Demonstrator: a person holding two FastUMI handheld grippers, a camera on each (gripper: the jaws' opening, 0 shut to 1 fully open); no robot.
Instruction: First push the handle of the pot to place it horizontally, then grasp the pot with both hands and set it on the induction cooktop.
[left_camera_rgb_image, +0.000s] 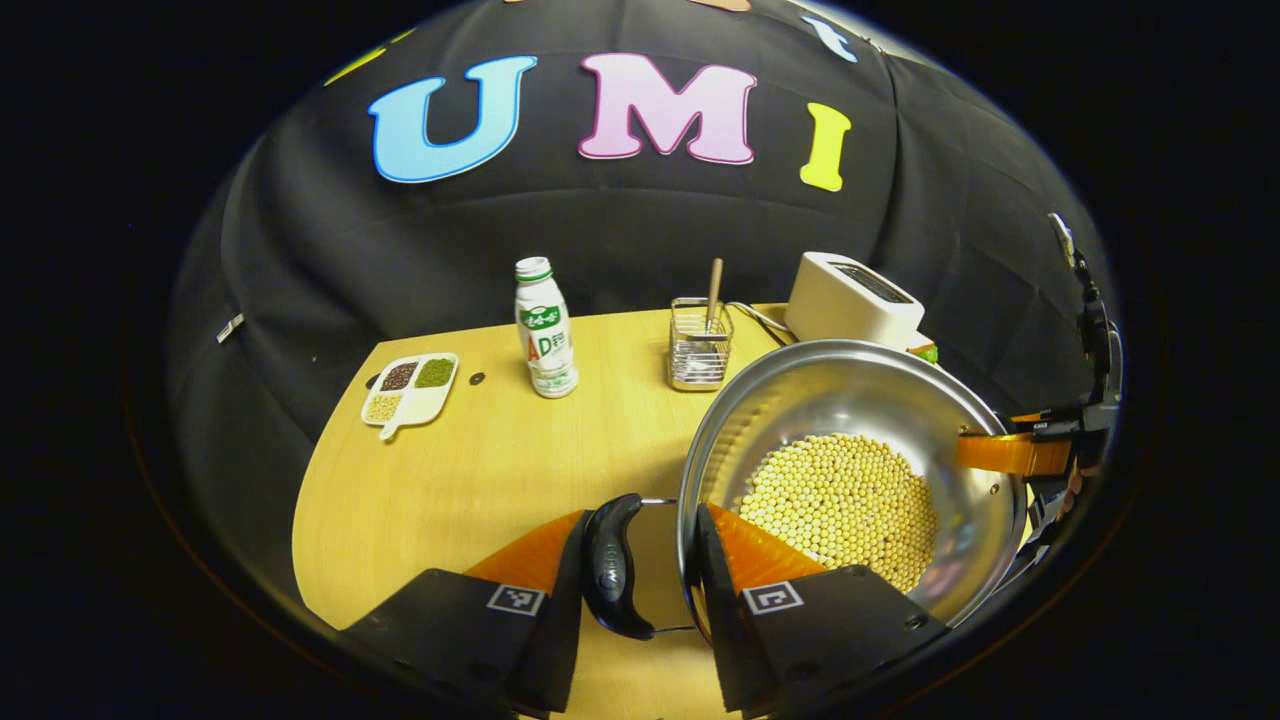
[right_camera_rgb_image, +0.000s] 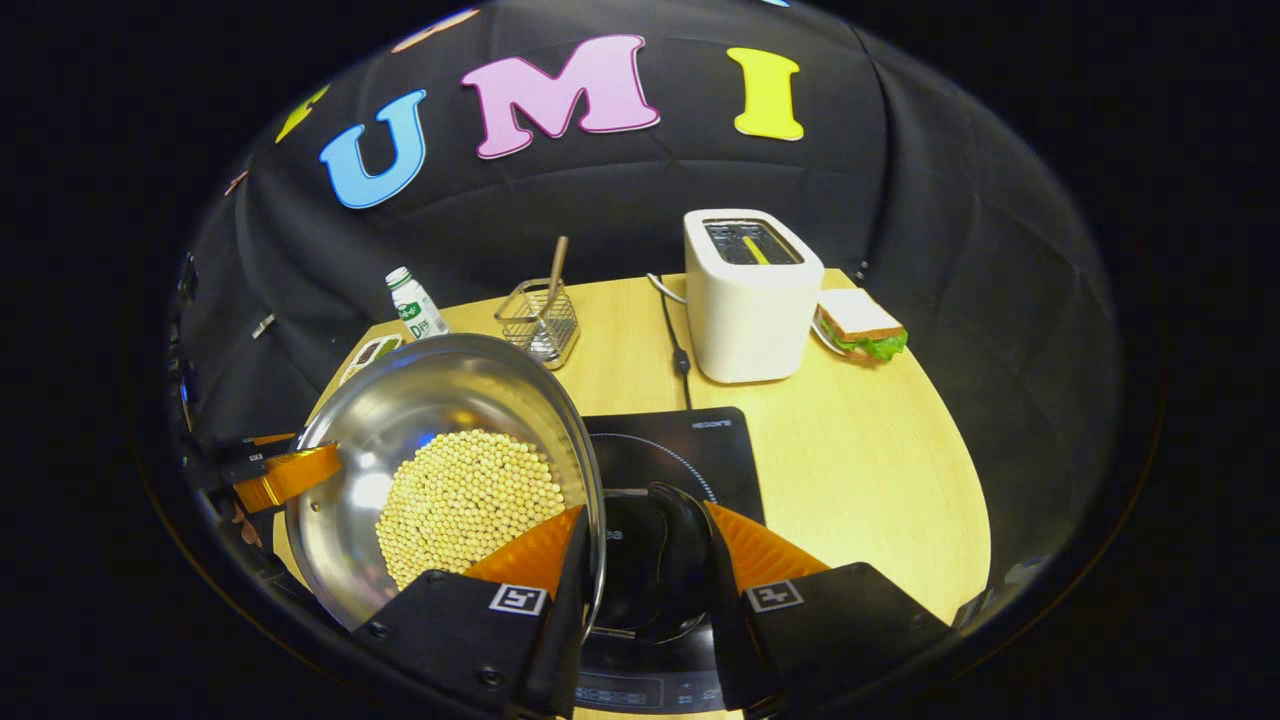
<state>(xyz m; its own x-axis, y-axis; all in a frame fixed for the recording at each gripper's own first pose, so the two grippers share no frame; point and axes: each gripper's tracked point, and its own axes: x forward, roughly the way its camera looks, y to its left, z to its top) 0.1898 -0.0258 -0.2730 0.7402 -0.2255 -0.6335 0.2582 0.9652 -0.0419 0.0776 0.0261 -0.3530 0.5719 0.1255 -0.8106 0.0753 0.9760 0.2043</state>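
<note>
Steel gleams at lower right of the left gripper view, where the pot (left_camera_rgb_image: 850, 470), its bottom covered with pale yellow beans (left_camera_rgb_image: 840, 505), hangs above the wooden worktop (left_camera_rgb_image: 480, 470). The left tool (left_camera_rgb_image: 632, 570) is clenched on the pot's near black handle (left_camera_rgb_image: 612, 565), one finger each side of it. At the right edge of that view the far tool shows at the opposite rim. Over in the right gripper view the pot (right_camera_rgb_image: 440, 450) sits at lower left, tilted, its rim overlapping the black cooktop (right_camera_rgb_image: 690, 450) that lies flat at centre bottom. The right tool (right_camera_rgb_image: 645, 570) grips the other black handle (right_camera_rgb_image: 660, 540), both fingers pressed against it. Behind, toward the top of the frame, a white toaster (right_camera_rgb_image: 750, 295) stands with a sandwich (right_camera_rgb_image: 860, 325) just beside it to the right, a wire basket (right_camera_rgb_image: 540, 320) to its left, and a bottle (right_camera_rgb_image: 415, 305) farther left. In the left gripper view a divided dish (left_camera_rgb_image: 410, 390) lies at centre left.
</note>
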